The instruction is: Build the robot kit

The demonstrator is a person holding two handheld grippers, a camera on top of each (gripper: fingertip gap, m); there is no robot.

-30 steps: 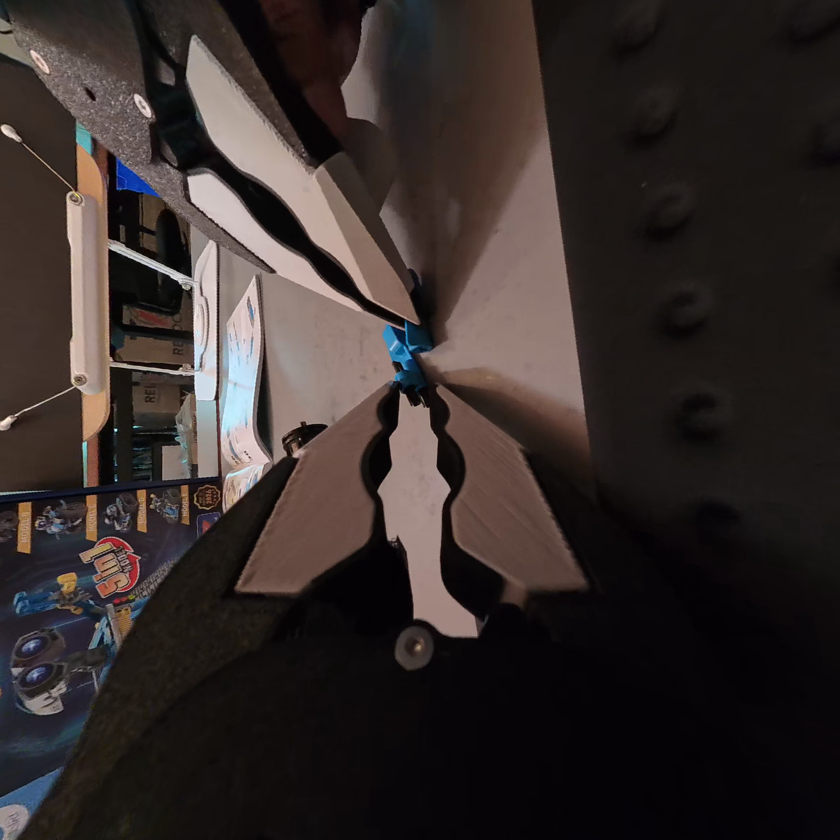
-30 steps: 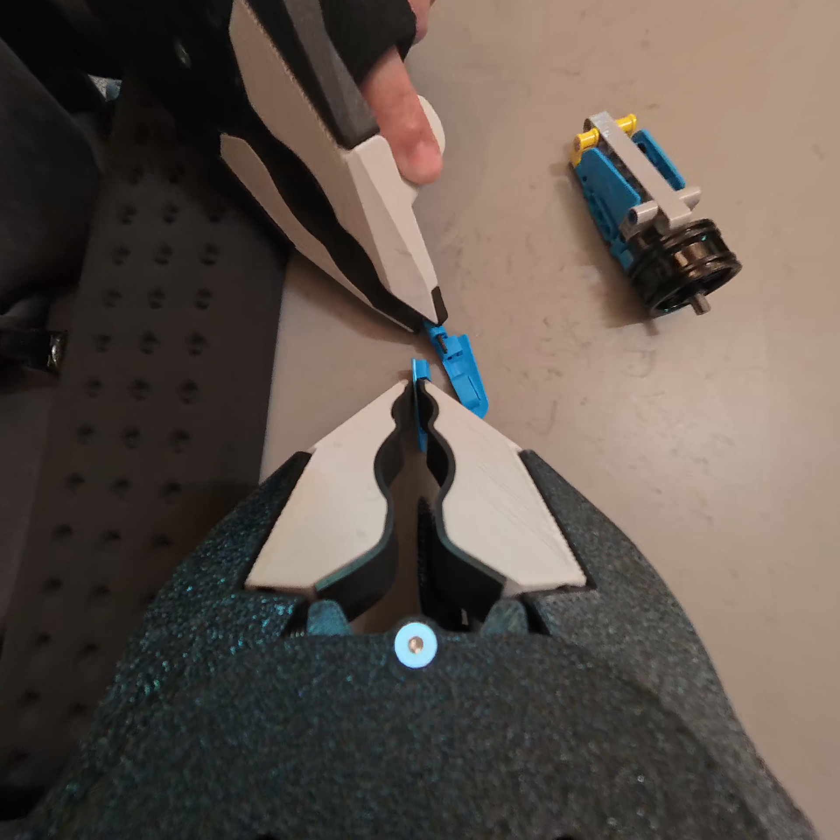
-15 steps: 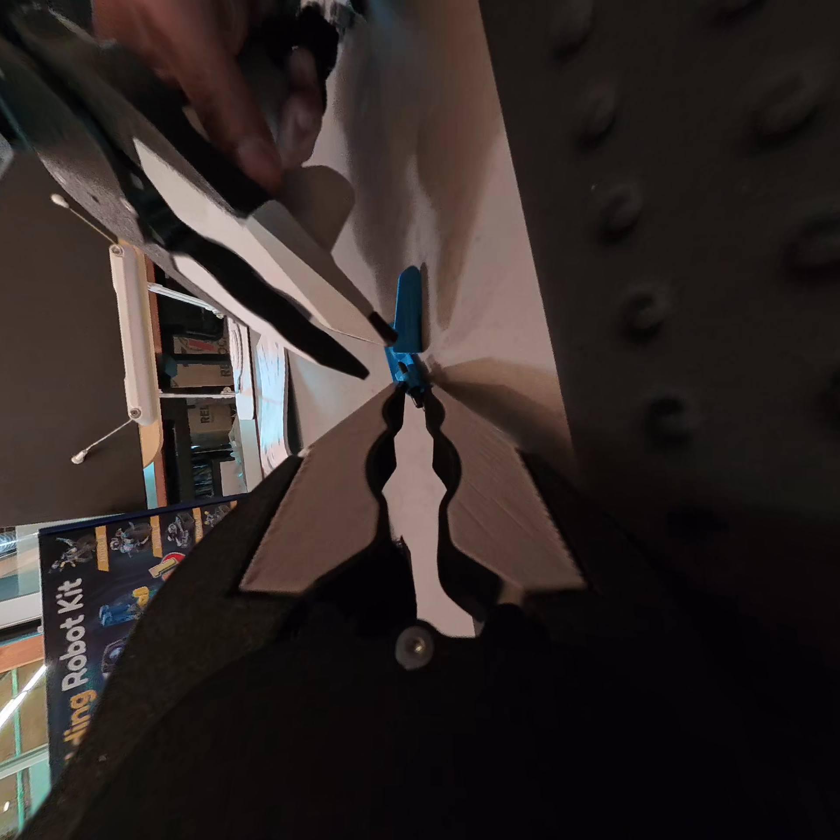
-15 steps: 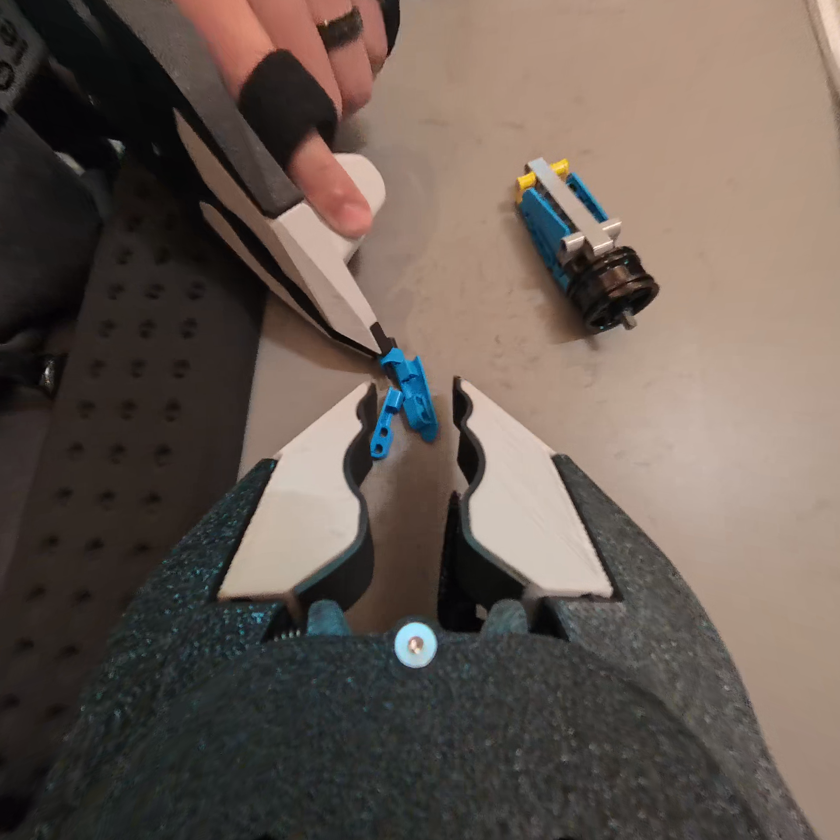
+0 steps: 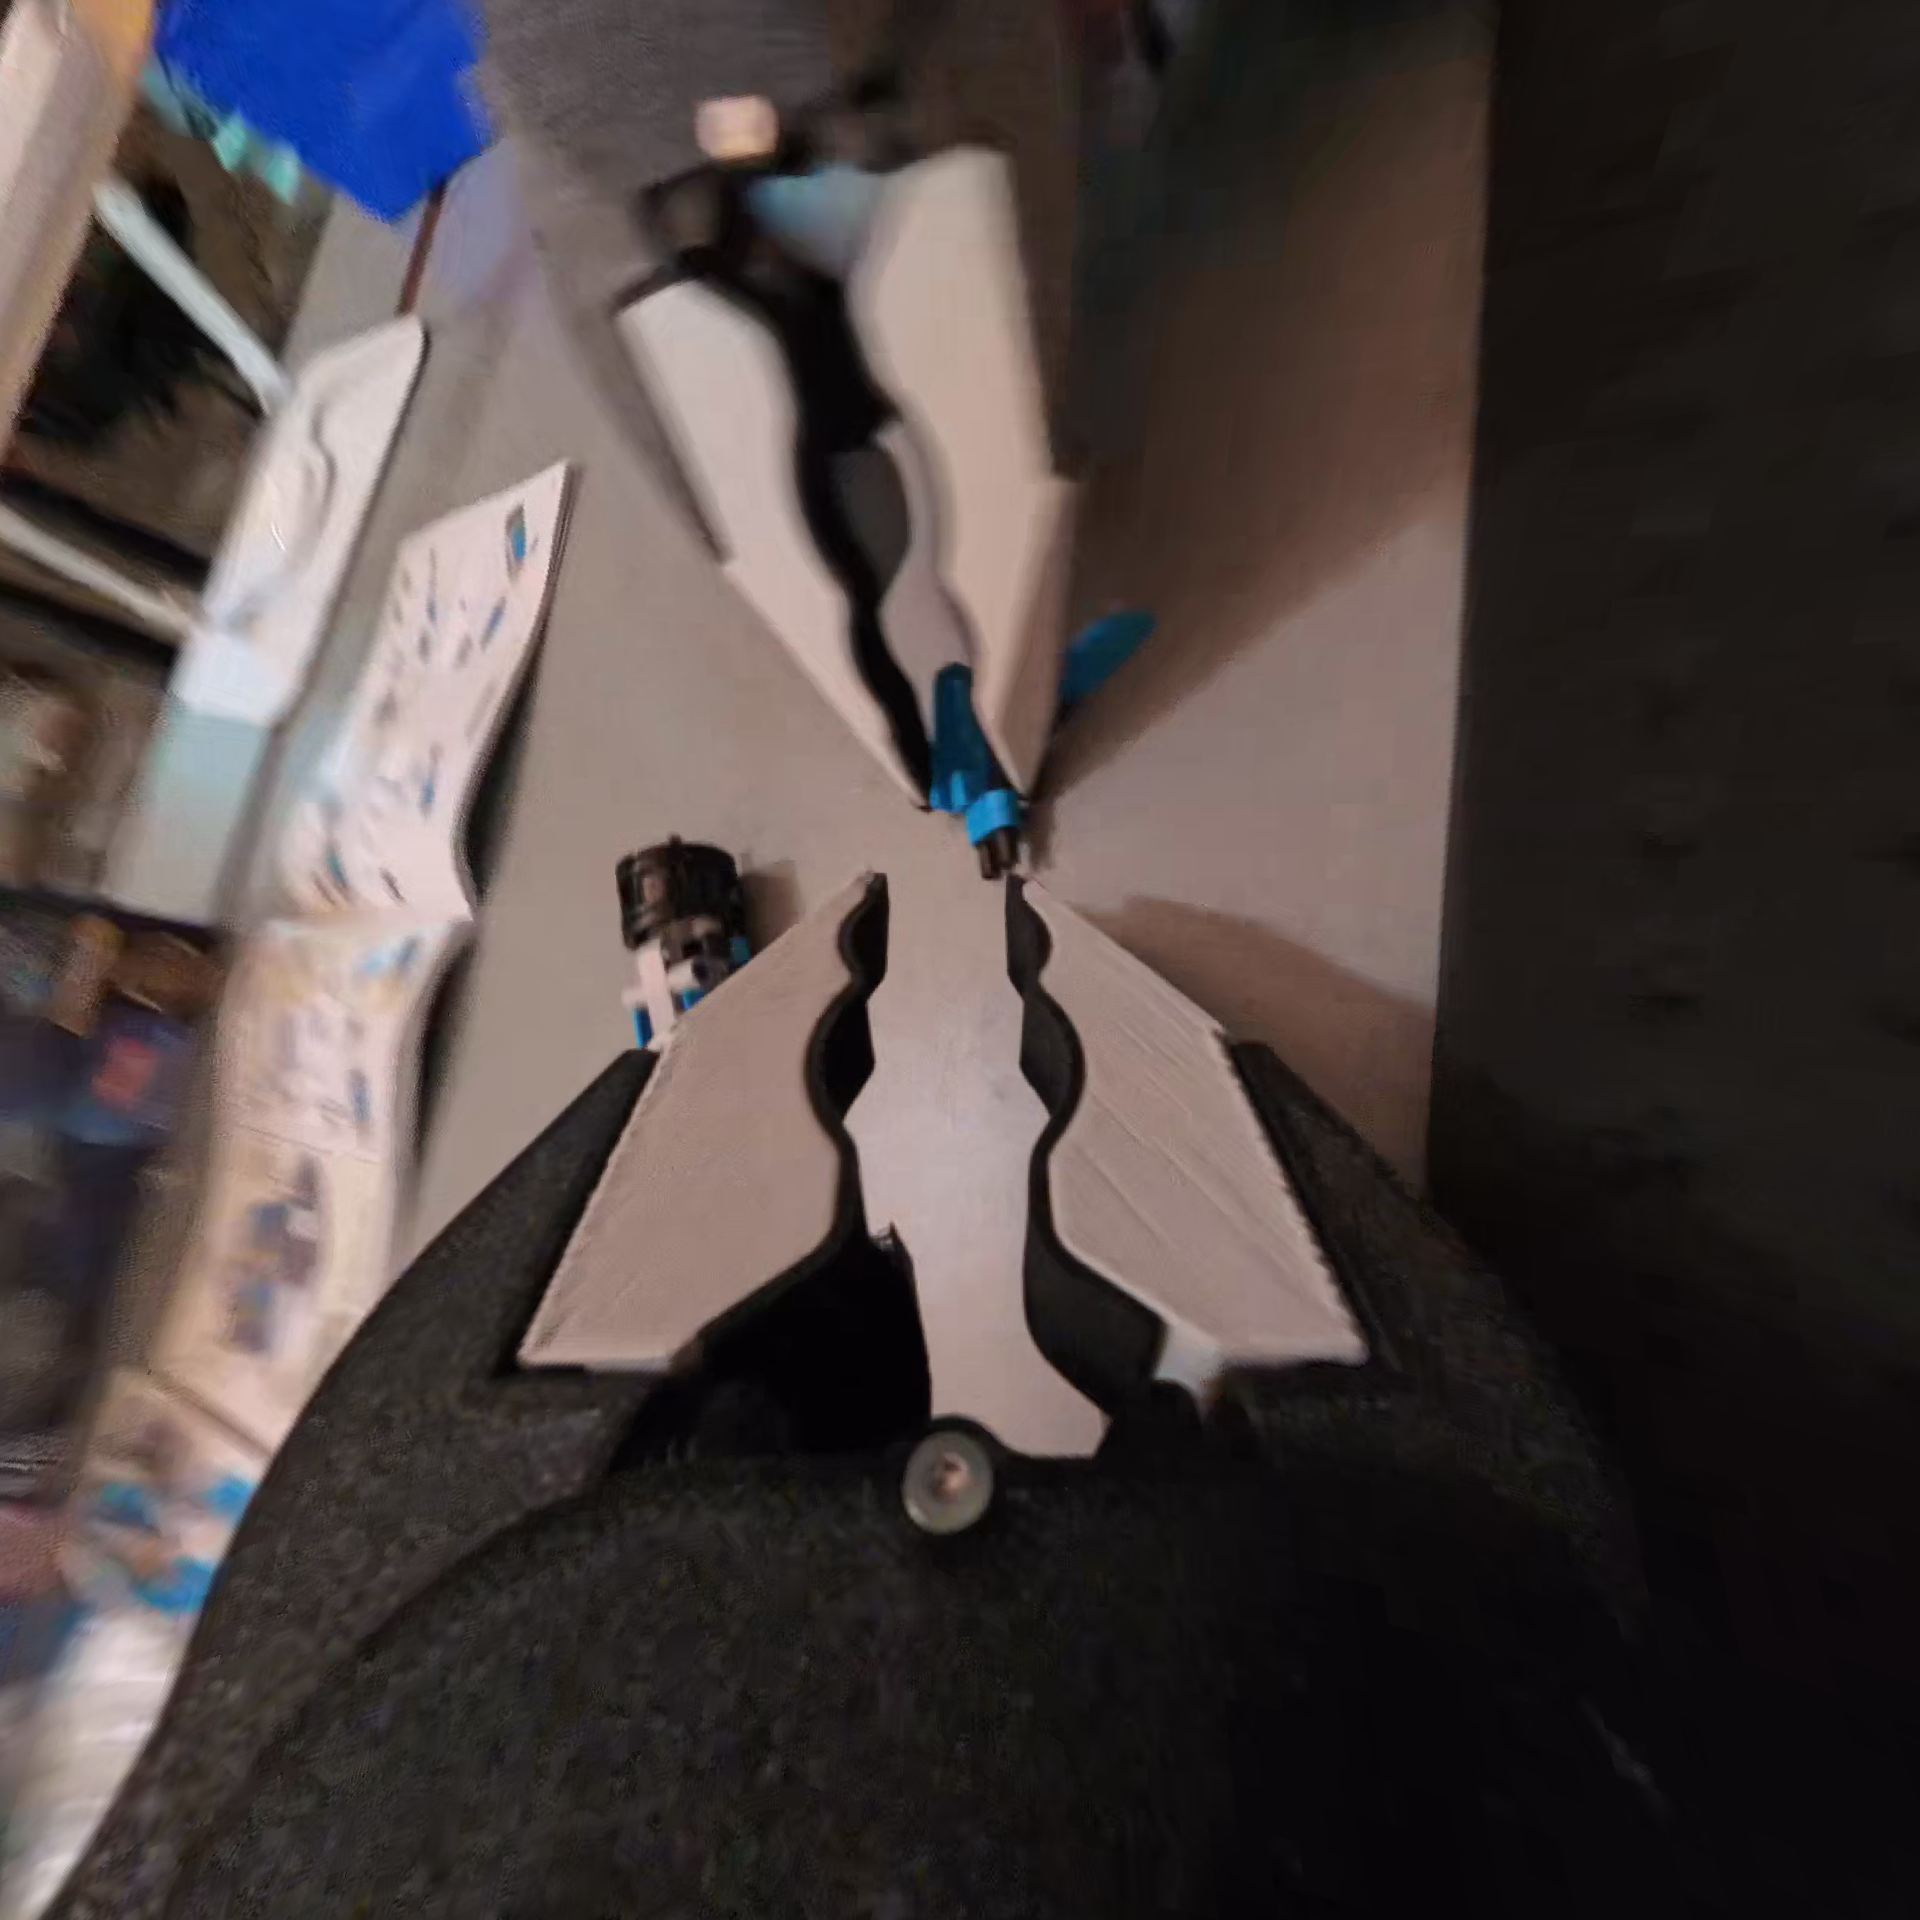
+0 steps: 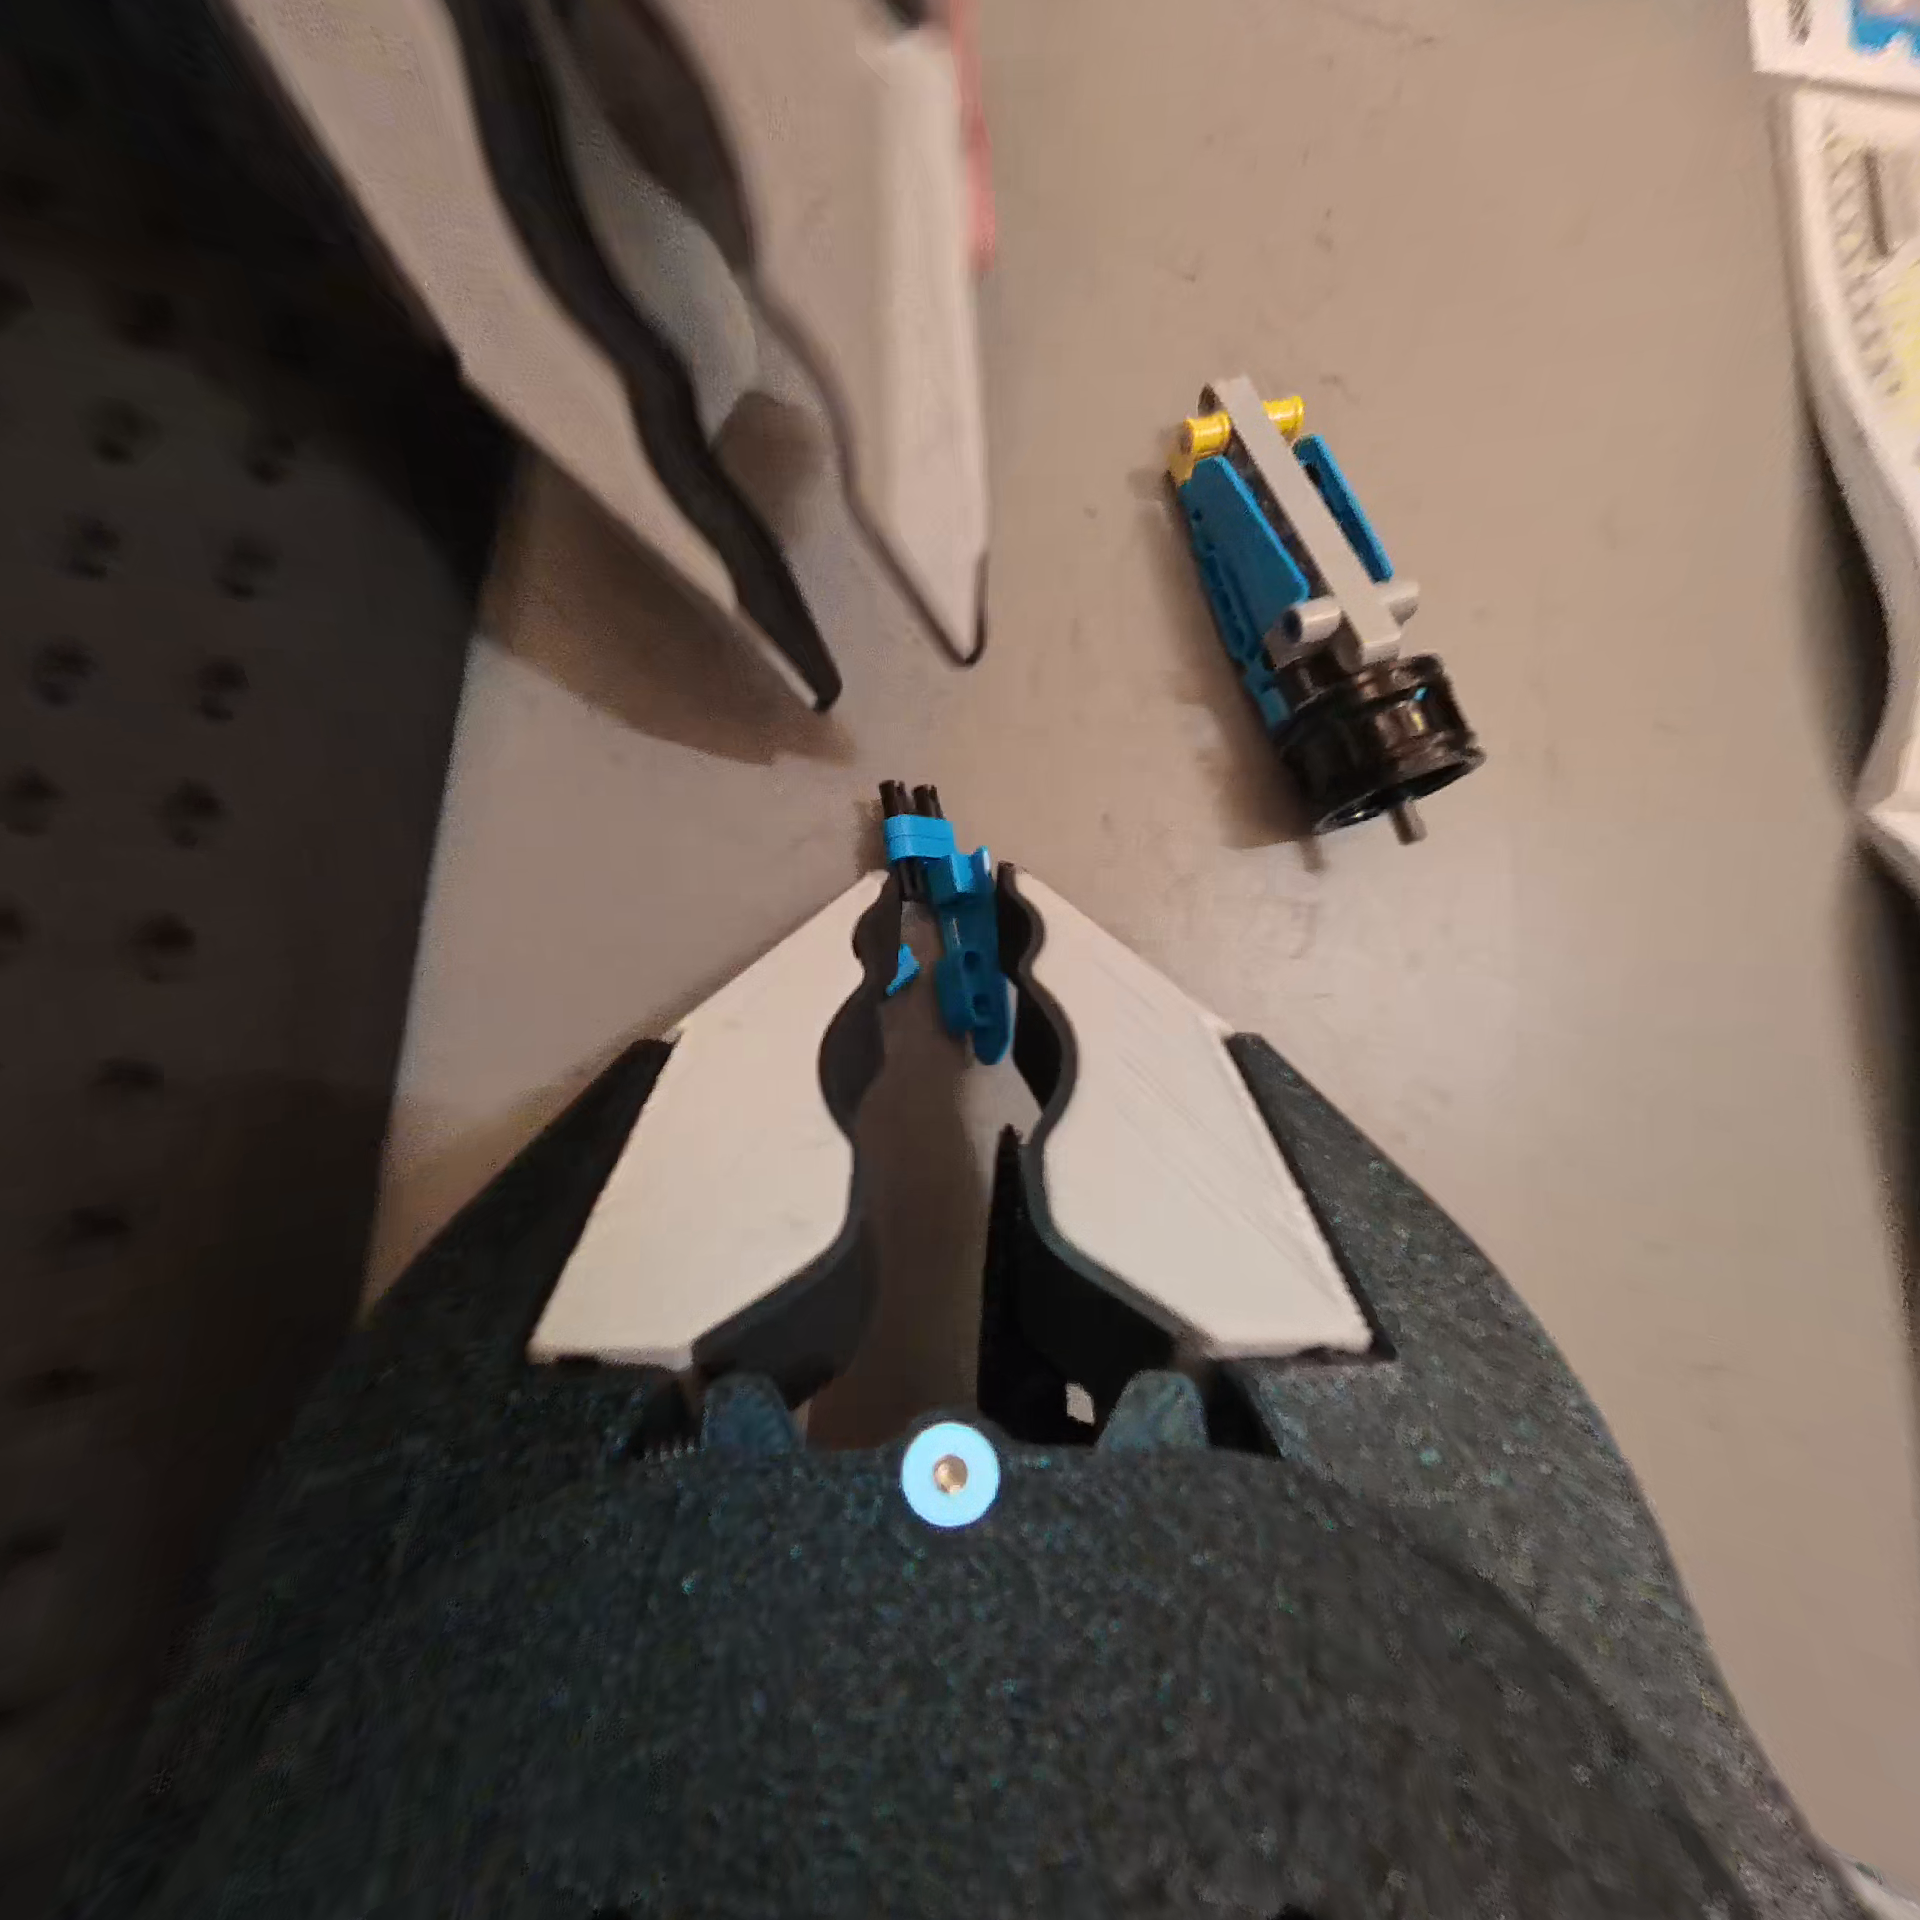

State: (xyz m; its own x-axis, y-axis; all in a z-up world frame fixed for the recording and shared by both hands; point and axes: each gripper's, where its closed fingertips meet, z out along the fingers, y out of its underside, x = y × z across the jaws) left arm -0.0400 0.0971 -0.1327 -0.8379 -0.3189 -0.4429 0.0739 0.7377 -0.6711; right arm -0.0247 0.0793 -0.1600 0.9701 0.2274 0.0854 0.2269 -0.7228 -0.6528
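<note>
My right gripper [image 6: 940,878] is shut on a small blue brick piece [image 6: 966,956] with black pins at its front end, low over the grey table [image 6: 1403,1143]. The left wrist view shows this gripper [image 5: 971,800] from the front, with the blue piece [image 5: 956,738] pinched between its tips. My left gripper [image 5: 943,883] is open and empty, its tips a short way from the black pins. In the right wrist view it [image 6: 899,675] hangs just beyond the piece, not touching it.
A blue, grey and yellow brick assembly with a black wheel [image 6: 1309,592] lies on the table to the right, also in the left wrist view [image 5: 675,925]. A black dotted mat [image 6: 156,727] borders the table. An instruction booklet [image 5: 436,707] and a white tray [image 6: 1860,520] lie farther off. Only a small space, under 4 cm, lies between the two pairs of fingers.
My left gripper has let go of the blue piece, opened and drawn back. My right gripper, open half a second ago, has shut on the piece.
</note>
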